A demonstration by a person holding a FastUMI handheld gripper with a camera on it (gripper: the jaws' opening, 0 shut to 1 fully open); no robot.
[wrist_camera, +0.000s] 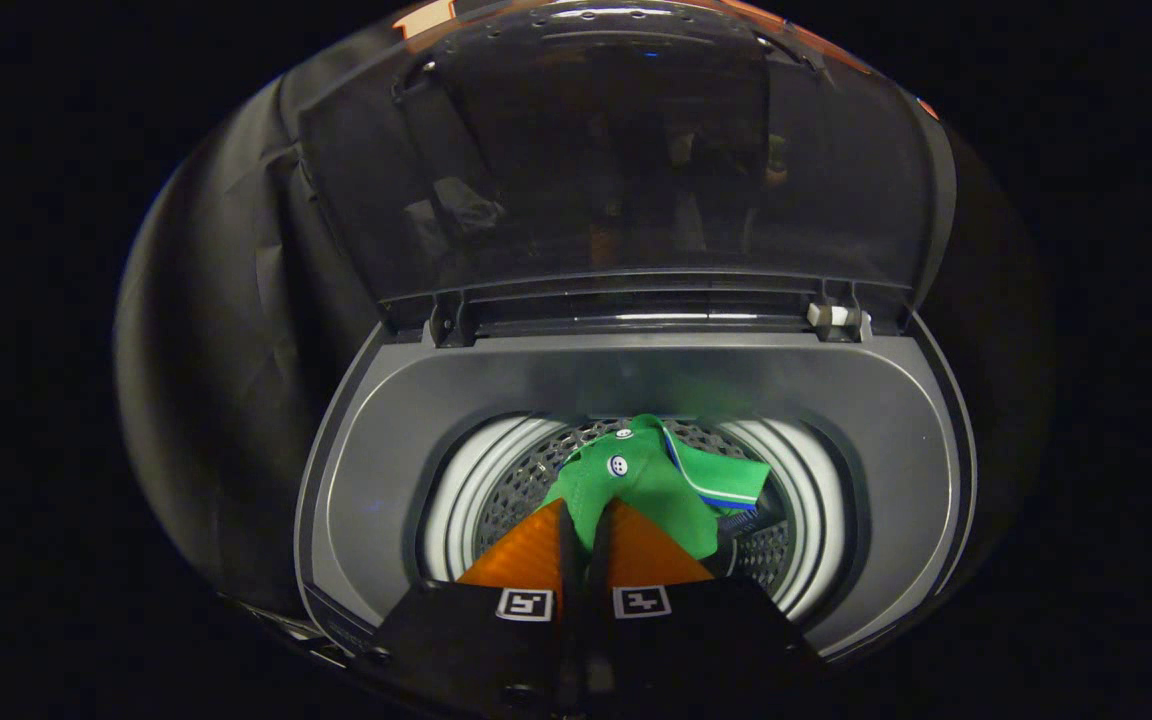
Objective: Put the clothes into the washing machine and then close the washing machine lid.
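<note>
**Green garment held over the open drum**

Clenched: claw (586, 520) with both fingers (526, 550) drawn almost together, only a thin dark slit left between them, pinching a fold of a green garment (651, 480). Grasped at its near edge, with the rest of the cloth bunched just ahead of the fingertips and spilling a little to the right. Visible on the fabric: a small white button (618, 465) close to the tips, a second small one farther up, and a collar or cuff trimmed in white and blue stripes (711, 485) beyond and to the right.

Poised above the mouth of a top-loading washing machine (406, 420), grey around the top deck. Directly under the garment, the perforated metal drum (516, 480), ringed by a white band (461, 490) on either side. Impossible to tell whether the cloth already touches the drum wall or hangs free inside the opening.

Standing open behind the opening: the lid (626, 170), dark and see-through, tilted back and upright, hinged along the rear edge of the deck, with a hinge bracket (446, 322) at the left and a pale fitting (836, 316) at the right. Dim reflections across its surface, too vague to read.
</note>
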